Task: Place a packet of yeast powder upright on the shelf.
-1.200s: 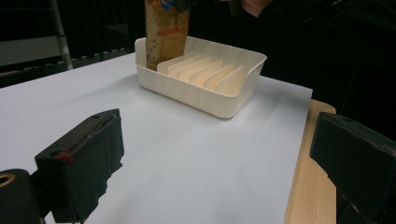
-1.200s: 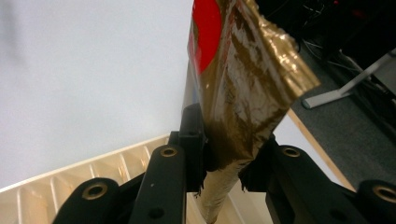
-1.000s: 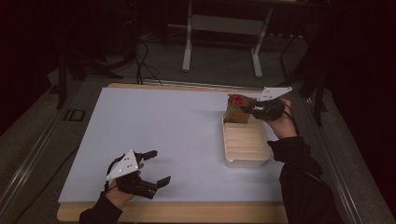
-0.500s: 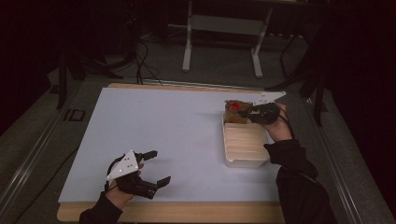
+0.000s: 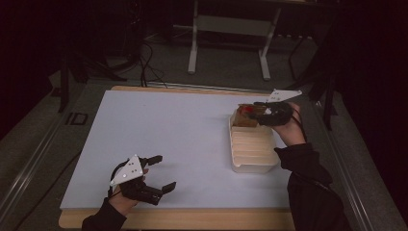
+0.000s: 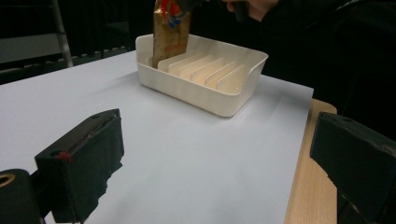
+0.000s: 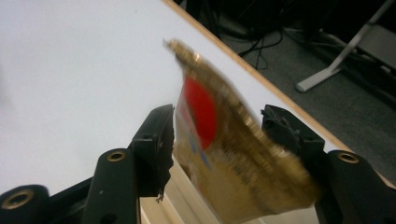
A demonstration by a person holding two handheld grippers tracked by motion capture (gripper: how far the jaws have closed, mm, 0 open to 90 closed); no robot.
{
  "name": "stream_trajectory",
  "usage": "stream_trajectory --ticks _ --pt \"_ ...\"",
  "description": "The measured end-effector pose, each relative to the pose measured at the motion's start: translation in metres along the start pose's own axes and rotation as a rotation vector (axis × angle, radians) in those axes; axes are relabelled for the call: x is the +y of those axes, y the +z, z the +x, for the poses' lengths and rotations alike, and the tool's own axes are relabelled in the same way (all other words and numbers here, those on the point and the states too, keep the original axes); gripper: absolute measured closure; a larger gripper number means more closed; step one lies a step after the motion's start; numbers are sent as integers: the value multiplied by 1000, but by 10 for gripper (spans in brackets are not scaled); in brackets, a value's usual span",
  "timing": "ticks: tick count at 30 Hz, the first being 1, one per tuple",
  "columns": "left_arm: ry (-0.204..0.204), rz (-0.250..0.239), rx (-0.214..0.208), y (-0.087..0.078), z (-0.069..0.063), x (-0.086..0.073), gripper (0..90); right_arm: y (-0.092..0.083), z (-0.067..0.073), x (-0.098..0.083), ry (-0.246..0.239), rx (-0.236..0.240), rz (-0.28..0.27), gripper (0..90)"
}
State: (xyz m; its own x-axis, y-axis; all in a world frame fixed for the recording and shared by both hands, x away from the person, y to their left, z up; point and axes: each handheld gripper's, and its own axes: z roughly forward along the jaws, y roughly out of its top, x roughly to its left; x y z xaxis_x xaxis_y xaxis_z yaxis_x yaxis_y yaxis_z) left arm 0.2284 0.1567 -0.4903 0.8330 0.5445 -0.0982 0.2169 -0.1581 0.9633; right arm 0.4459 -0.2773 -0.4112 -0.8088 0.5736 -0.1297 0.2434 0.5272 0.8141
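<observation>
A gold packet (image 5: 245, 117) with a red spot stands upright in the far slot of a white divided tray (image 5: 252, 166) at the right of the table. My right gripper (image 5: 250, 109) hovers at the packet's top. Its jaws have just been opening and now stand apart, with the packet (image 7: 224, 154) loose between them. In the left gripper view the packet (image 6: 170, 32) leans against the tray's (image 6: 201, 91) far wall. Near the table's front left corner my left gripper (image 5: 159, 171) rests open, with nothing between its jaws (image 6: 215, 144).
A white mat (image 5: 168, 125) covers the table, with a wooden edge (image 5: 192, 219) showing at the front. The tray's nearer slots hold nothing. Behind the table, a metal stand (image 5: 192, 62) and cables lie on the dark floor.
The right gripper's jaws have parted from the gold packet, which stays standing in the tray's far slot. The left gripper has not moved.
</observation>
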Motion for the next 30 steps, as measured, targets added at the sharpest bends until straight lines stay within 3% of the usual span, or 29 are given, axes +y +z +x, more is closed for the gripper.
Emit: stream_trajectory --ticks 6,14,19,24,30 --pt "-2 -3 -3 0 0 1 36 -17 3 17 4 -21 -68 378" --pt "-5 -1 -1 0 0 1 36 -27 20 34 51 4 -72 290" --pt "-4 1 -2 0 -1 1 36 -32 35 38 50 3 -86 244" --pt "-5 2 -3 0 -1 1 36 -35 49 39 83 37 -86 140" --pt "-5 2 -5 0 -1 1 36 -42 64 34 115 63 -121 105"
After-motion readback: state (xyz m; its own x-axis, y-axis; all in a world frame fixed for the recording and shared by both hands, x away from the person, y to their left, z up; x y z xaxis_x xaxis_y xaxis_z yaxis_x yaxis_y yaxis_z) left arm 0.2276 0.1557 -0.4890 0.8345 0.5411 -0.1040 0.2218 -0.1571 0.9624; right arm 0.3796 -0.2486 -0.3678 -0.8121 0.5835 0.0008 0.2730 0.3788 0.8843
